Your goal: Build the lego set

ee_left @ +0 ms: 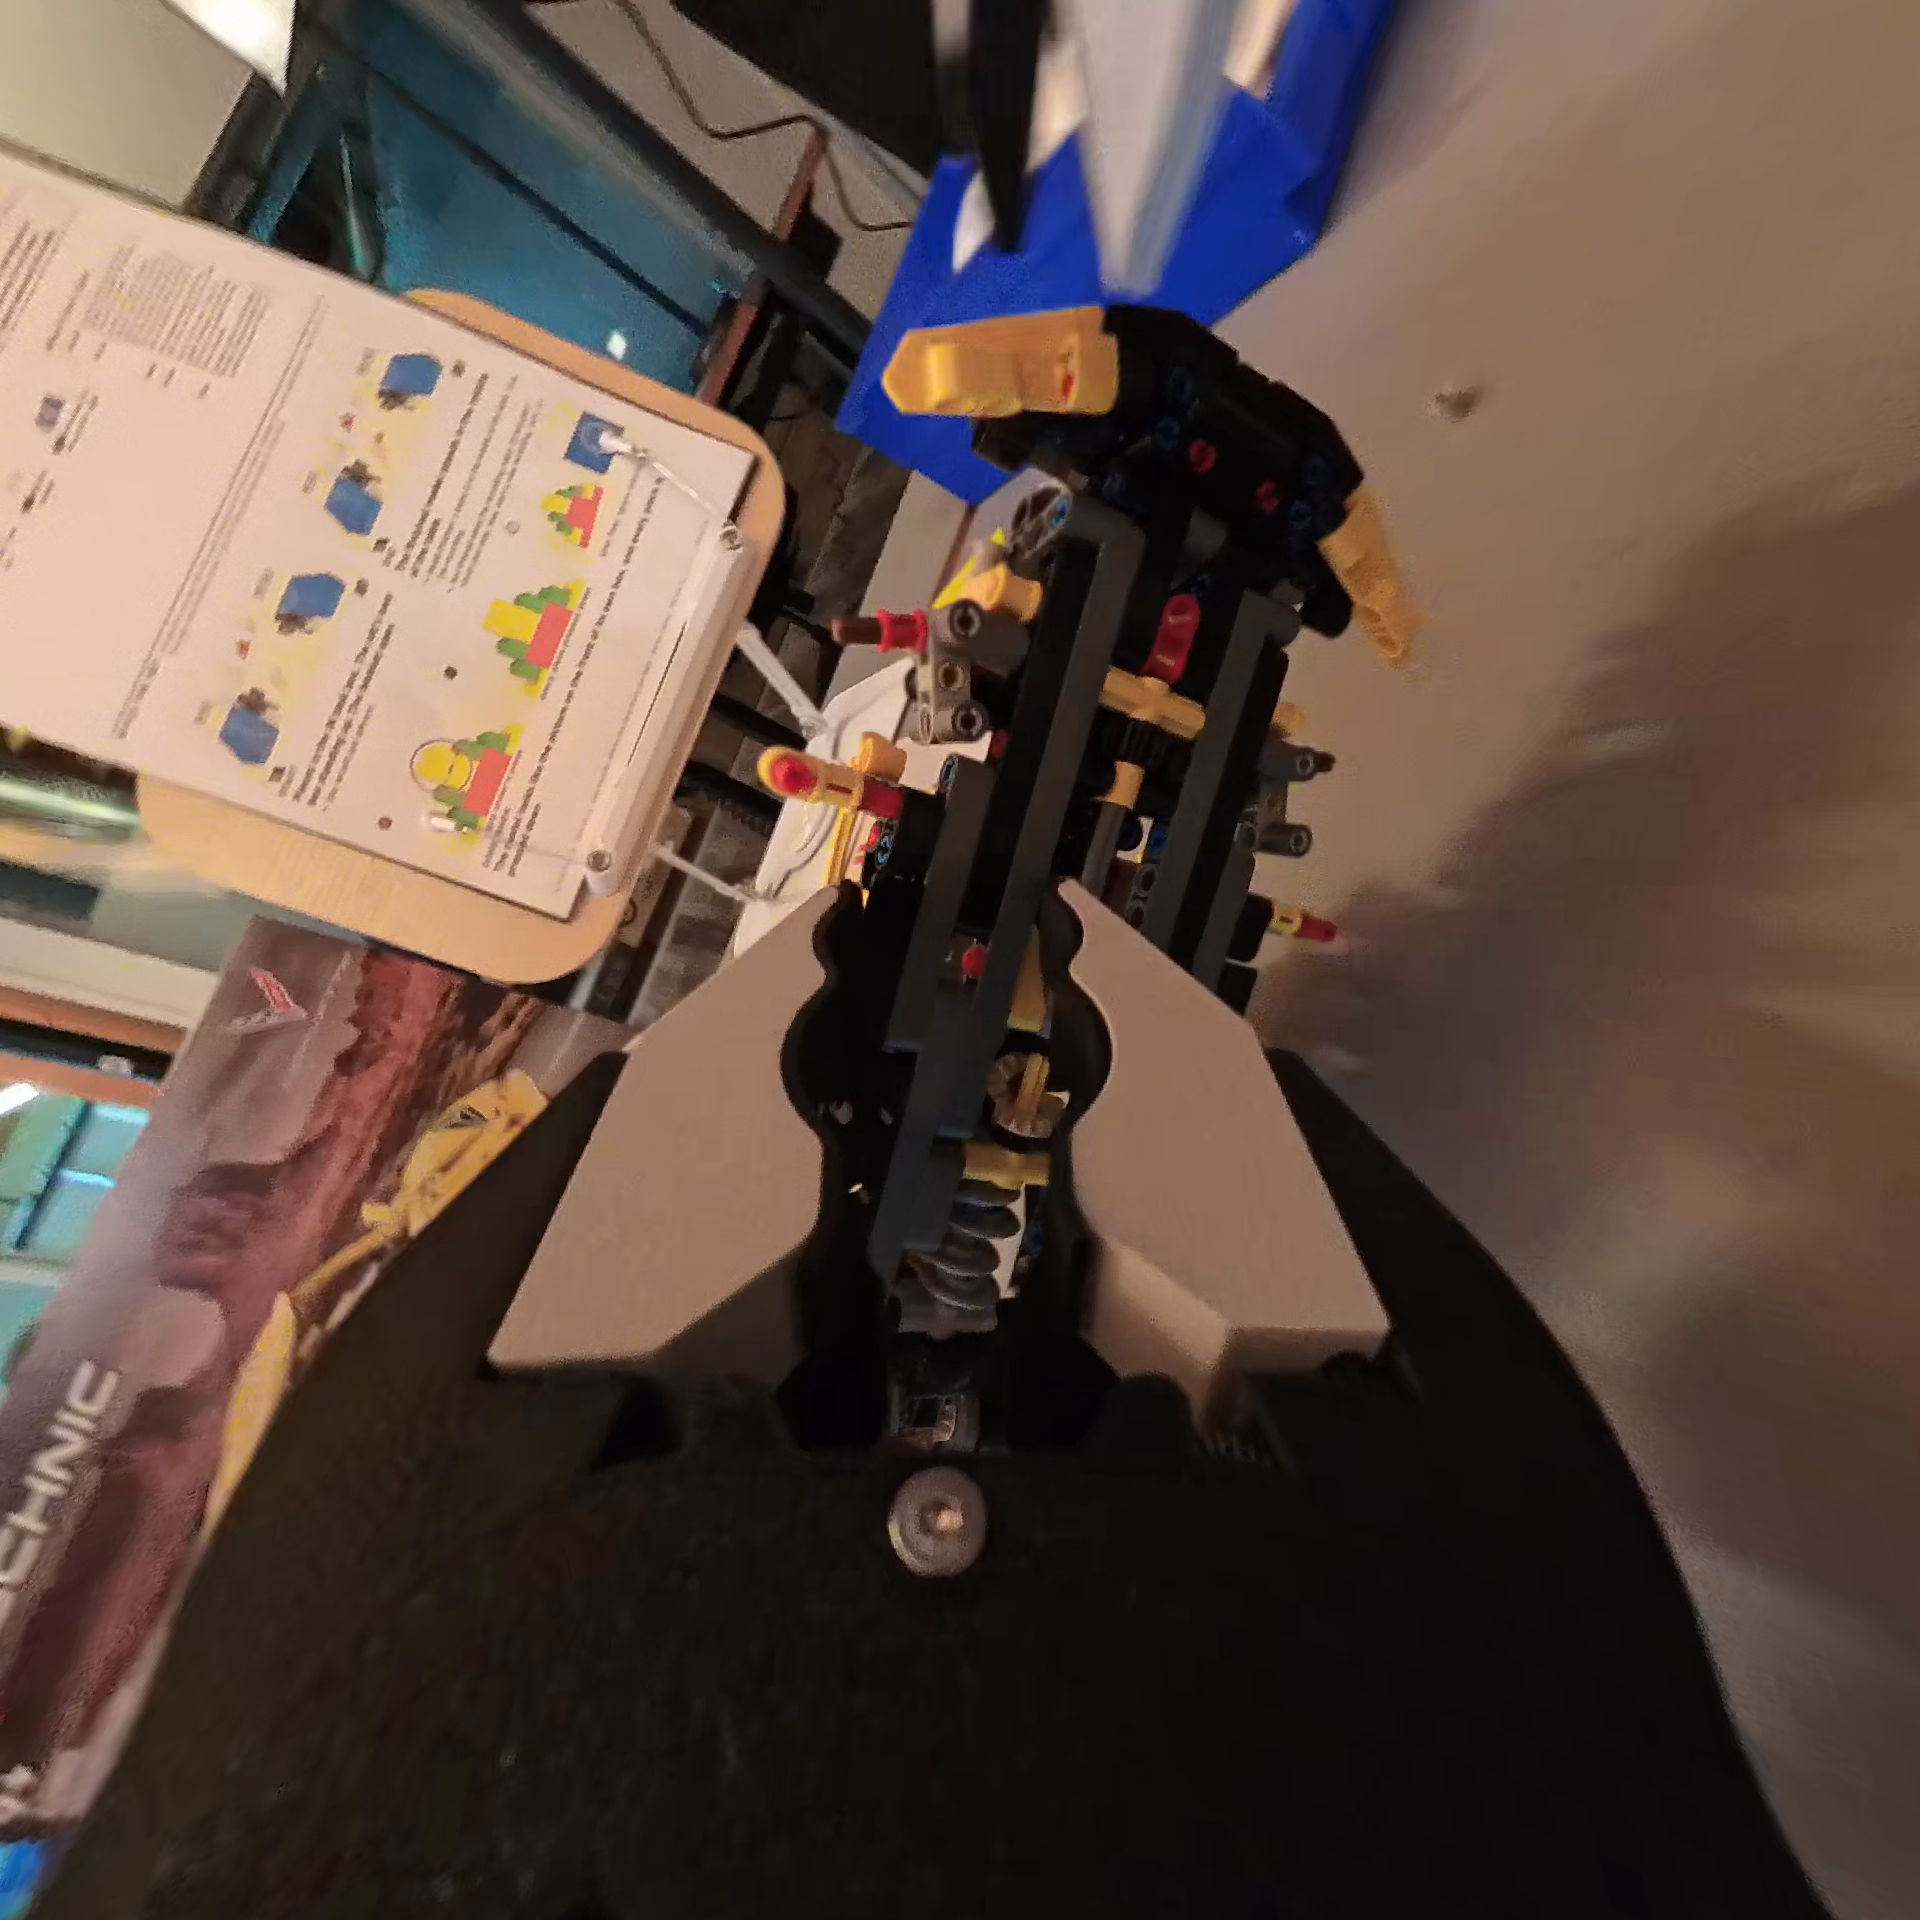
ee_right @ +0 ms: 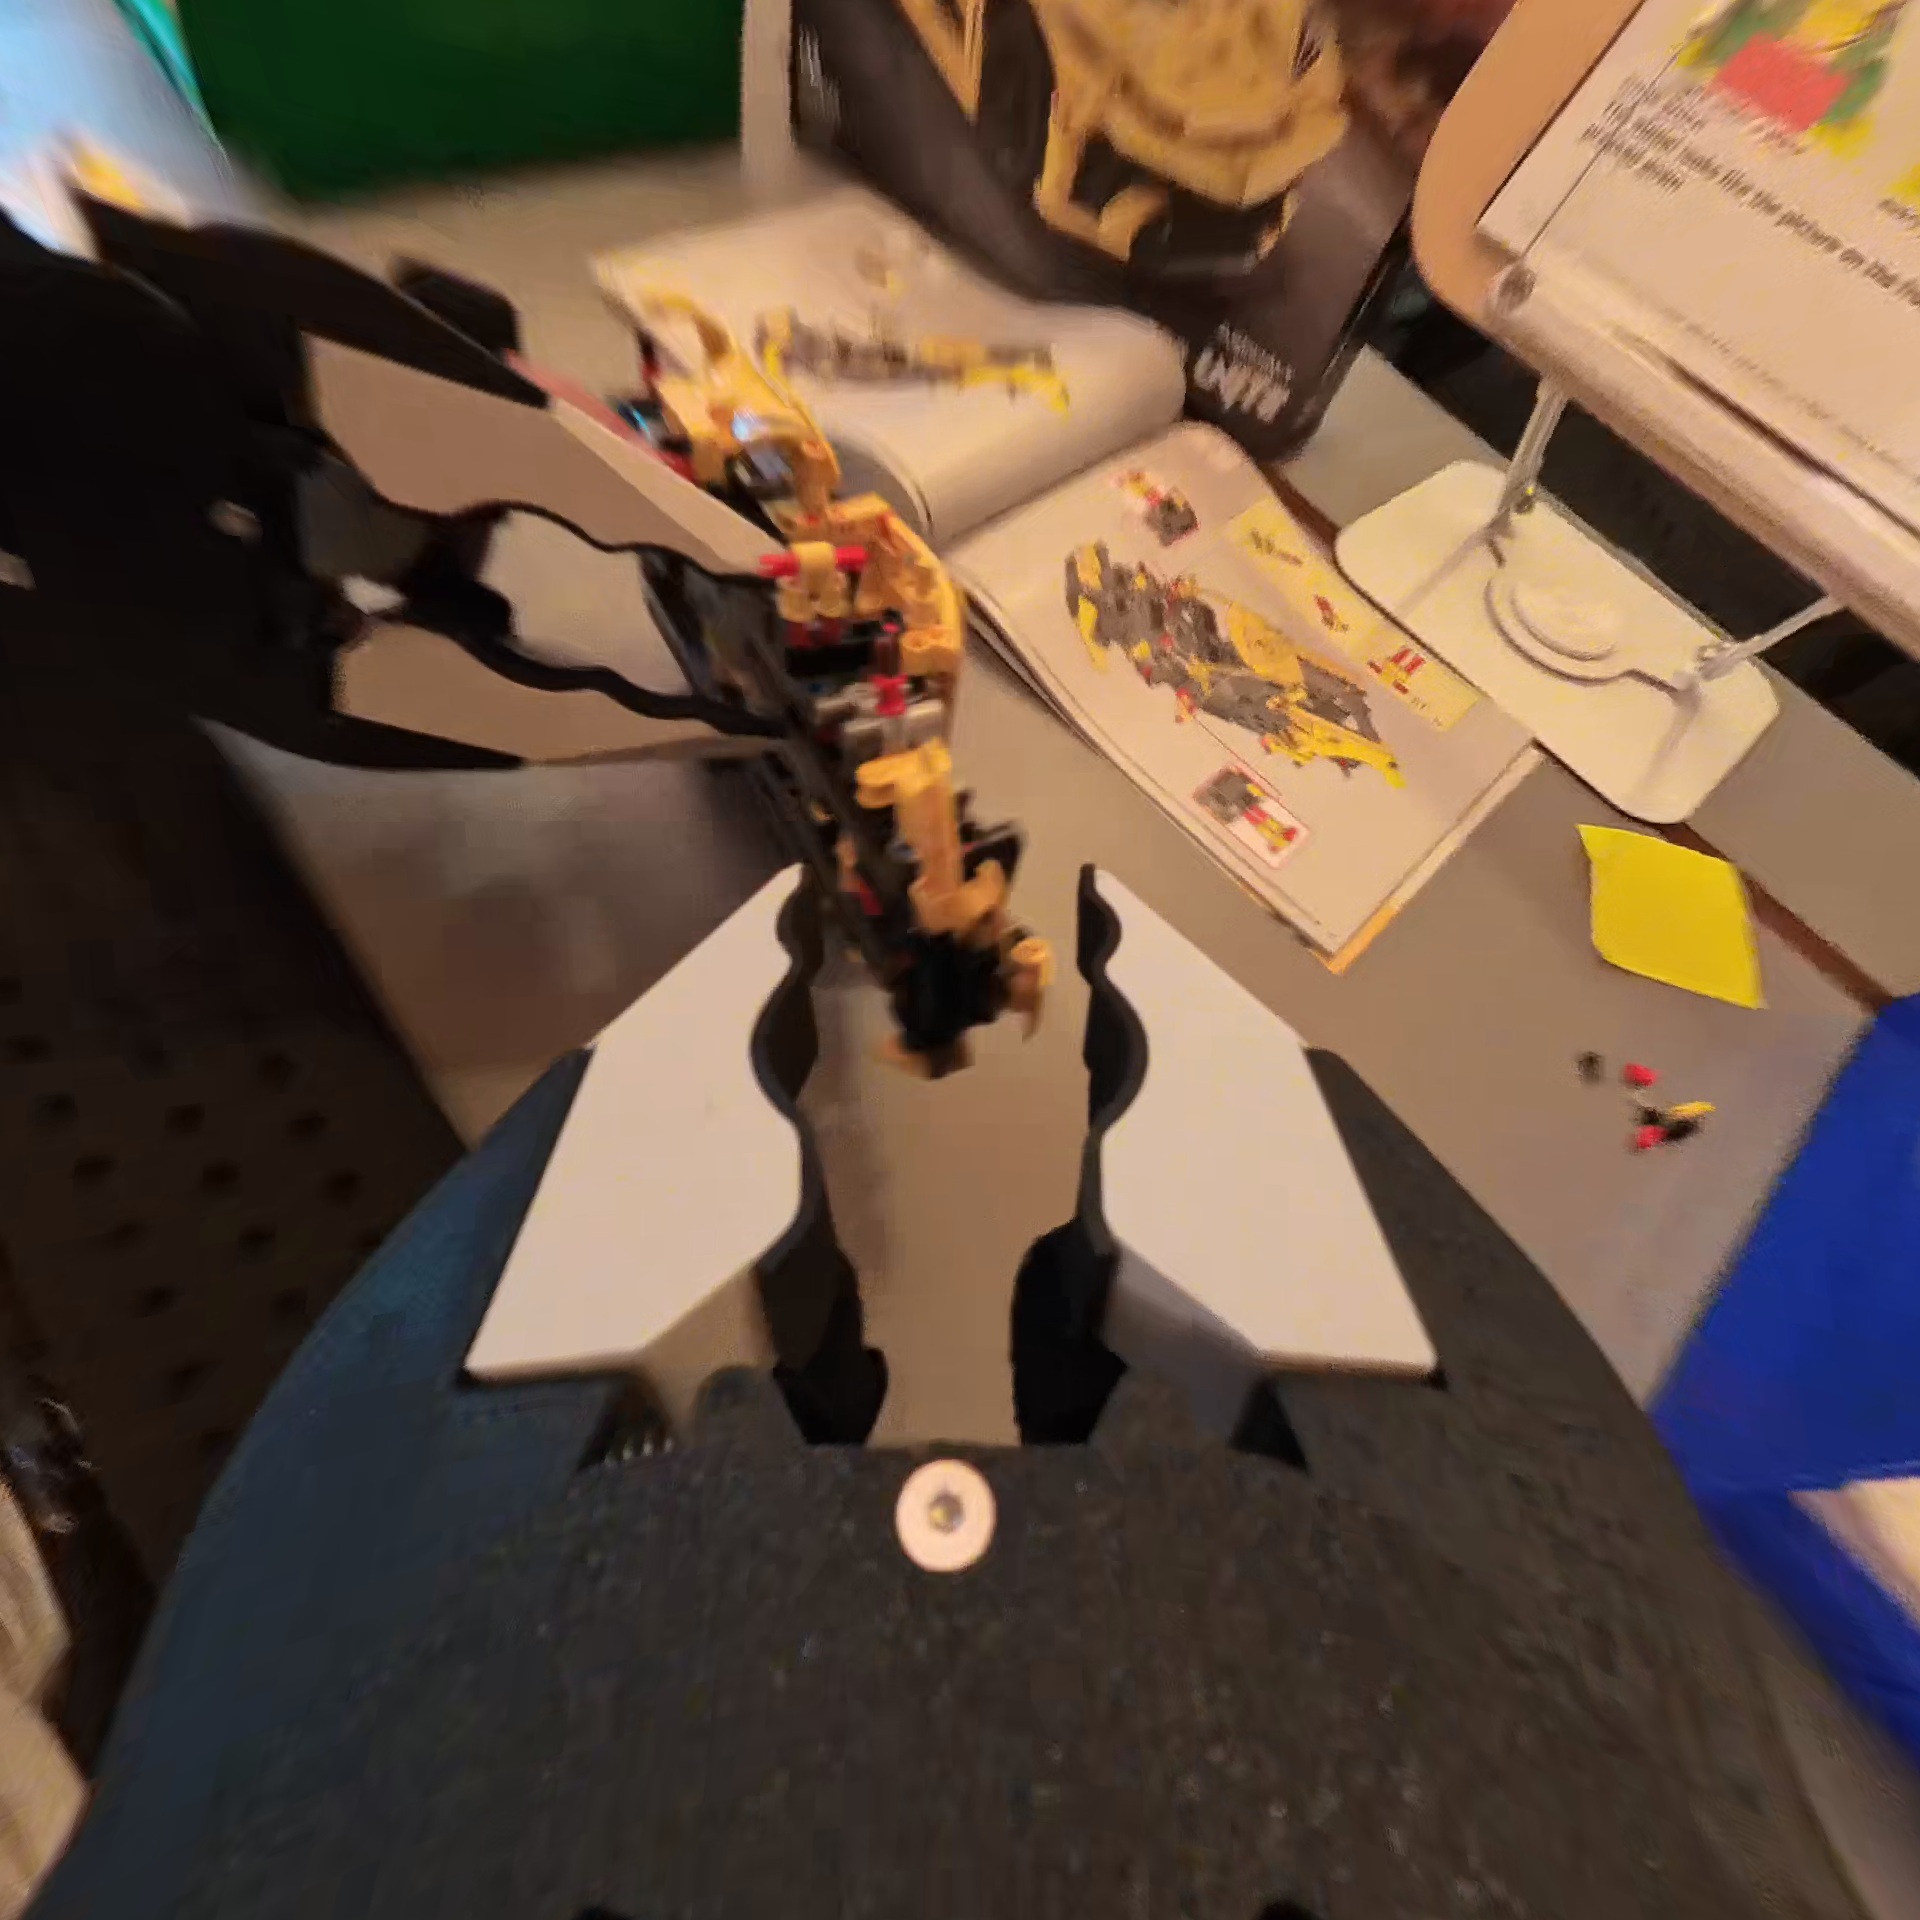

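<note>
Right tongs (ee_right: 940, 914) gape beside left-clamped lego model (ee_right: 883, 717).

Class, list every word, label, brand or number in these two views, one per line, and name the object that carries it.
I will not copy wording, only name its carriers.
Set box: large white brand lettering along its edge.
Printed sheet on the stand: paragraphs, mostly blurred.
Open manual: step numbers, too small to read.
Yellow note: no writing visible.
</note>
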`<state>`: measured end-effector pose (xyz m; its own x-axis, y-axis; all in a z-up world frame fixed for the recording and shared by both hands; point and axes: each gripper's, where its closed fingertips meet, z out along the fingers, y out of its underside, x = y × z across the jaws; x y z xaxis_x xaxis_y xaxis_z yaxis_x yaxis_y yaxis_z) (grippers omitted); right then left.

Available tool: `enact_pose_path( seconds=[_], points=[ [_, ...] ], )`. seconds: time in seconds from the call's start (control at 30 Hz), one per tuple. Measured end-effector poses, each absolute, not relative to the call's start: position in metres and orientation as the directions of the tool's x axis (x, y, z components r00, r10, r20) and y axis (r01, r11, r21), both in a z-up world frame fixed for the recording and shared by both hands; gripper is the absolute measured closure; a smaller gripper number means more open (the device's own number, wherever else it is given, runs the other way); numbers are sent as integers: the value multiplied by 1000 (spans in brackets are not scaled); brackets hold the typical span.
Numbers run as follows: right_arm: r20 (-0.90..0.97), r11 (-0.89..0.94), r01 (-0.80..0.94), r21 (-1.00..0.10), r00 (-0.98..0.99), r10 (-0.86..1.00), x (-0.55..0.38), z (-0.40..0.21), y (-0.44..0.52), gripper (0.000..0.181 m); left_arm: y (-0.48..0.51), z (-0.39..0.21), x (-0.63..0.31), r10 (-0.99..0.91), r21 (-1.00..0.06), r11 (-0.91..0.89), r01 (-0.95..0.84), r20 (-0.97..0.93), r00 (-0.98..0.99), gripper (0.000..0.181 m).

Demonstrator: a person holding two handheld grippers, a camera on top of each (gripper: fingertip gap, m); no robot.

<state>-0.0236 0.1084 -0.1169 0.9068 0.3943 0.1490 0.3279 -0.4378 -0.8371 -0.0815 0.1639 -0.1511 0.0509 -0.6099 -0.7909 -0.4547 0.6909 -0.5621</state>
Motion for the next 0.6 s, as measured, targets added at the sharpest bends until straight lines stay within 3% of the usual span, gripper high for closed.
enact_pose_path(
  seconds=[0.13, 0.23, 0.3, 0.37, 0.47, 0.53, 0.6],
  points=[
    [-174, -258, -86, -962, 924, 340, -65, -113, 98, 138, 176, -129, -84, -686, -681, 596, -425, -707, 172, 148],
    [-346, -197, -295, -935, 880, 327, -97, -125, 115, 130, 184, -110, -86, -735, -767, 517, -379, -625, 263, 148],
    [-391, -61, -392, -918, 870, 301, -93, -107, 128, 129, 189, -101, -88, -790, -844, 423, -328, -521, 322, 148],
    [-415, 20, -439, -898, 862, 292, -82, -92, 135, 127, 193, -98, -90, -846, -910, 308, -278, -395, 358, 148],
    [-334, 30, -347, -938, 921, 203, -65, -99, 139, 135, 199, -97, -94, -882, -956, 192, -221, -267, 388, 148],
    [-351, -11, -355, -935, 918, 183, -55, -110, 144, 133, 201, -97, -97, -896, -975, 127, -182, -192, 400, 148],
    [-434, -101, -423, -900, 856, 282, -62, -119, 151, 136, 200, -97, -101, -908, -988, 81, -133, -128, 400, 149]
  ],
)
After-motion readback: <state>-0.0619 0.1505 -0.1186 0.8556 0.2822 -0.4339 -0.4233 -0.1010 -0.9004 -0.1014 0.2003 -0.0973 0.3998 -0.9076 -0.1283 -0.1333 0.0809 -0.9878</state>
